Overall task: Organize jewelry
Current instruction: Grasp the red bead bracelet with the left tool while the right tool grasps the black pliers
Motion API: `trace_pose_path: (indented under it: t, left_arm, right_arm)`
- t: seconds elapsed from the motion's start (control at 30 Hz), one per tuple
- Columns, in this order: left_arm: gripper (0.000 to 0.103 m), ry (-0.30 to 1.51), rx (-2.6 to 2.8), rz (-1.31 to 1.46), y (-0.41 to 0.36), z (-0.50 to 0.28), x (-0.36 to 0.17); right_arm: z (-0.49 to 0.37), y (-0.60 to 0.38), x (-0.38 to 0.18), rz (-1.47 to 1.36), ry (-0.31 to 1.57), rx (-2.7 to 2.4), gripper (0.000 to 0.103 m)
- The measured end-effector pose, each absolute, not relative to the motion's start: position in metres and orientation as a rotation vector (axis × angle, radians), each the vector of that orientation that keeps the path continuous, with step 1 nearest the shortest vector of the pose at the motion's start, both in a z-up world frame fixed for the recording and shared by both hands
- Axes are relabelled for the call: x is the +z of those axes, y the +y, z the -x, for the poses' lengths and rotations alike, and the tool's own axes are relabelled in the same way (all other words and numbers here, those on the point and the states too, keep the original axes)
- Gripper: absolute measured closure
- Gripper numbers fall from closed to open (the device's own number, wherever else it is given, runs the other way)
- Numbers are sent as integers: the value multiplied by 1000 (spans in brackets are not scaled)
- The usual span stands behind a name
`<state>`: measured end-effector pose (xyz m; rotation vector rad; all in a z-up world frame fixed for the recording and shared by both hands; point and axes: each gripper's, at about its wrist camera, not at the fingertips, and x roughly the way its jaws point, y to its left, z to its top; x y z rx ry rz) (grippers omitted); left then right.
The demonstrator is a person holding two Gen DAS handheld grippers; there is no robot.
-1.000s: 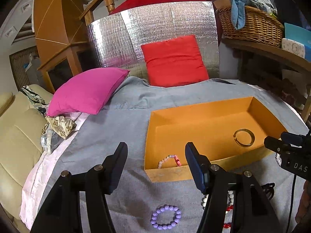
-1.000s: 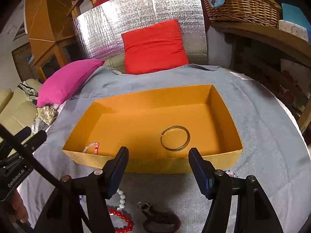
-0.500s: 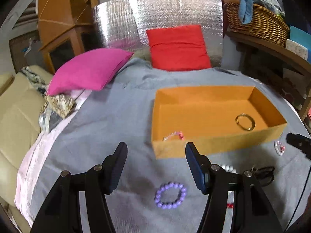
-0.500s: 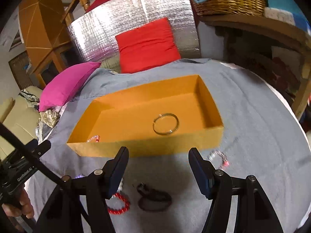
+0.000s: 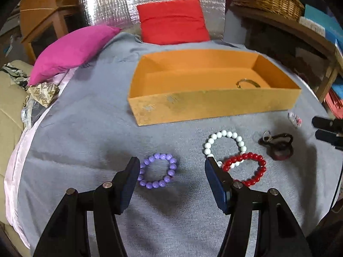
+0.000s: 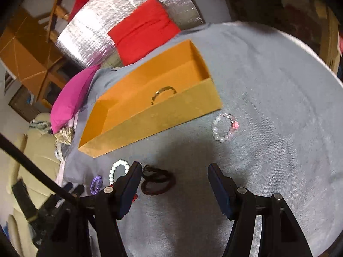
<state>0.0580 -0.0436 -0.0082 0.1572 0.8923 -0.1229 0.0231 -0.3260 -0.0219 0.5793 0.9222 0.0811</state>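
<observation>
Left tongs (image 5: 171,172) are hanging released, the purple round-bead bracelet (image 5: 156,171) lying between the tips, nearer the left one. Right tongs (image 6: 174,176) are gaping empty too, farther off.

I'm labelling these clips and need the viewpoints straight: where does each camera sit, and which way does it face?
Left wrist: on the left hand-held gripper, angled down at the purple bracelet before the orange box; both its open fingers show.
Right wrist: on the right hand-held gripper, tilted, looking down at grey cloth near the pale bracelet; its open fingers show.
Shared: box, gold bangle, dark bracelet.
</observation>
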Motion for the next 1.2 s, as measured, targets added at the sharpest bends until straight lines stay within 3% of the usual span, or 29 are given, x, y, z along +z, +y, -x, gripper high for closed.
trace_pose_path:
  t: [0.3,0.73,0.83,1.03,1.2]
  left_arm:
    - [39,949,-193,-212,-56,-64,-24]
    - [39,991,-340,-131,-65,-67,-28]
    - [44,993,-371,-114,-67,-67,-28]
    - [56,1019,-419,-88,-70,-68,-33]
    - [60,1041,-446,-61,-71,-73,-40]
  right_arm:
    - [-33,-351,-34,-690,955,66,35]
    - [-56,-302,-51,-605,1032,191,39]
    - [-59,-298,-53,-583,1032,184,40]
    - [-66,-291,-60,-542,1051,179,50]
    - [-67,-288,-62,-512,1052,173,73]
